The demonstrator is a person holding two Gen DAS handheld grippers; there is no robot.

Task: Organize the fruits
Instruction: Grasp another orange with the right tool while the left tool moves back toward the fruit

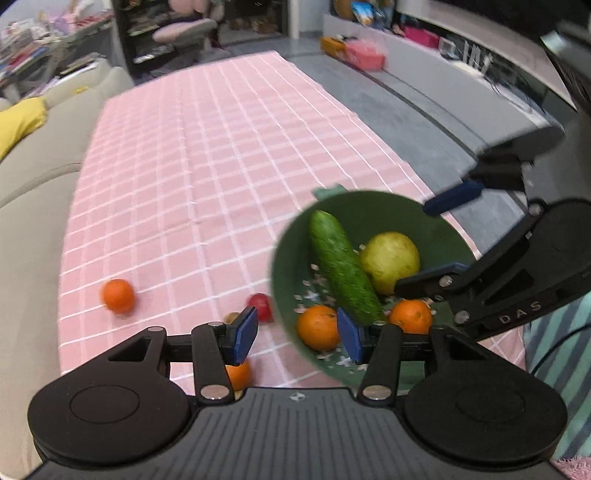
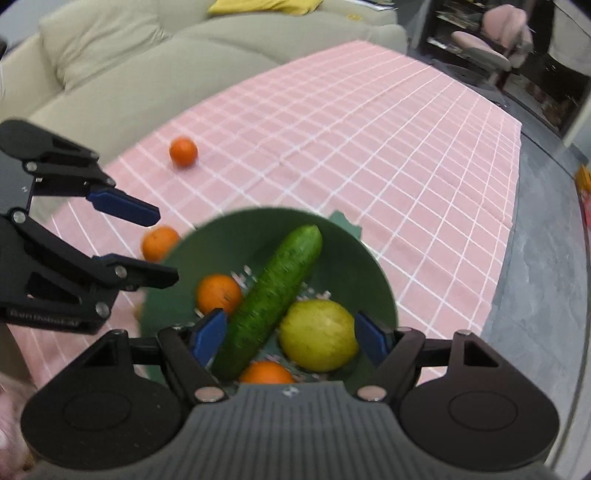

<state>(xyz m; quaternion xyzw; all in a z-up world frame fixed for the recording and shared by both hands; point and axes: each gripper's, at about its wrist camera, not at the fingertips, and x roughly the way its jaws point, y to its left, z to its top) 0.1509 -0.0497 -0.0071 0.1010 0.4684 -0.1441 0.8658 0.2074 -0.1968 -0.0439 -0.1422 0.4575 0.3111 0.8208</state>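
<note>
A green bowl (image 1: 369, 210) (image 2: 347, 254) on the pink checked cloth holds a cucumber (image 1: 341, 264) (image 2: 275, 291), a yellow-green fruit (image 1: 391, 260) (image 2: 319, 334) and two oranges (image 1: 317, 326) (image 1: 412, 315). Loose on the cloth lie an orange (image 1: 118, 295) (image 2: 183, 150), a red fruit (image 1: 263, 305) and another orange (image 1: 239, 374) (image 2: 159, 243) by the bowl's left rim. My left gripper (image 1: 297, 338) (image 2: 166, 245) hangs open astride that rim, gripping nothing. My right gripper (image 2: 291, 338) (image 1: 428, 240) stands open above the bowl's contents, pads clear of them.
A beige sofa (image 1: 33, 206) (image 2: 122, 62) runs along the cloth's left side, with a yellow cushion (image 1: 18, 122) on it. Grey floor (image 1: 424, 122) lies beyond the cloth's right edge. Shelves, a pink chair (image 1: 184, 29) and boxes stand at the far end.
</note>
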